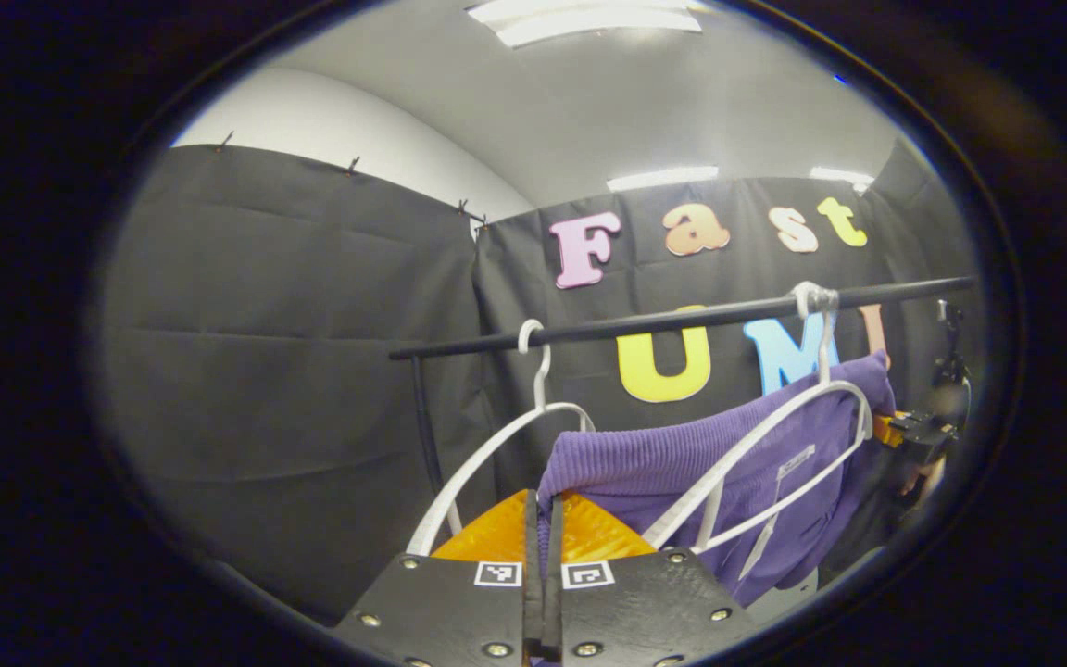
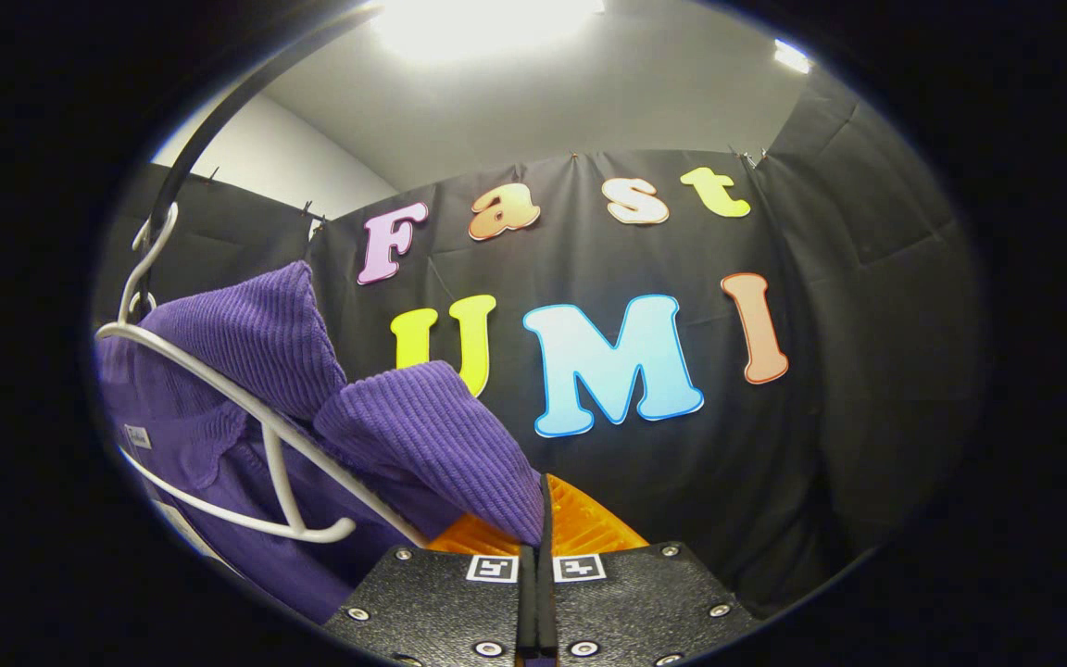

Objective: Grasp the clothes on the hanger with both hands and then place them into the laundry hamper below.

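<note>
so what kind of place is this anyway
Probably a cloth-walled booth staged as a laundry corner, not a real home: black cloth walls clipped up in front of a white wall, a black clothes rail with white hangers, and a purple garment on one.

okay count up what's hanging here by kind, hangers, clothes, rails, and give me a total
Hangers: 2, an empty hanger and the garment's hanger
Clothes: 1, the purple garment, pinched by the left gripper and the right gripper
Rails: 1, the black rail
Total: 4
</note>
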A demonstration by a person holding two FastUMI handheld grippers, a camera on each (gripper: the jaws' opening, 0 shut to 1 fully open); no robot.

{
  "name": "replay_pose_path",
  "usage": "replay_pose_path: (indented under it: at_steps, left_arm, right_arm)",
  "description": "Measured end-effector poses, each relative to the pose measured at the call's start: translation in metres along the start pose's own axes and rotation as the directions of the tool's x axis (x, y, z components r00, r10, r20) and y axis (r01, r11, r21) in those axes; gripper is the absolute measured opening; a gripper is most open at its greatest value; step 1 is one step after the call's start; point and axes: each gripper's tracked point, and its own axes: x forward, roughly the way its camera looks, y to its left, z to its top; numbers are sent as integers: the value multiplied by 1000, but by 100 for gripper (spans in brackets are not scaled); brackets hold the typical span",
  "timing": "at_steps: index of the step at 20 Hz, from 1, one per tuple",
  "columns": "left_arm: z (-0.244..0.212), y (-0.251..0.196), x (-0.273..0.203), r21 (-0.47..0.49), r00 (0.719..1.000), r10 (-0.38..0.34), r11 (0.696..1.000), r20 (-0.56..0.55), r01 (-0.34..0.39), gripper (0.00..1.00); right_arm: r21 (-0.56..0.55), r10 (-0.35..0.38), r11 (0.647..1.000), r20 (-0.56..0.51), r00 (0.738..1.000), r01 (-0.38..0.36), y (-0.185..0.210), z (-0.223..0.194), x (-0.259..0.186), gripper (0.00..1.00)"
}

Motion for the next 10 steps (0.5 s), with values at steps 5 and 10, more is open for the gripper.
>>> replay_pose_path:
  at_steps: [5,10]
  left_arm:
    - [-37,4,6,-130,997,-35,991,-62,26,7]
    - [-58,9,10,-196,995,-33,981,-95,14,0]
  right_arm:
    - [-22,6,1000,-31,999,-7,-1,-16,5,0]
    - [-74,28,997,-87,996,-35,6,-43,2,0]
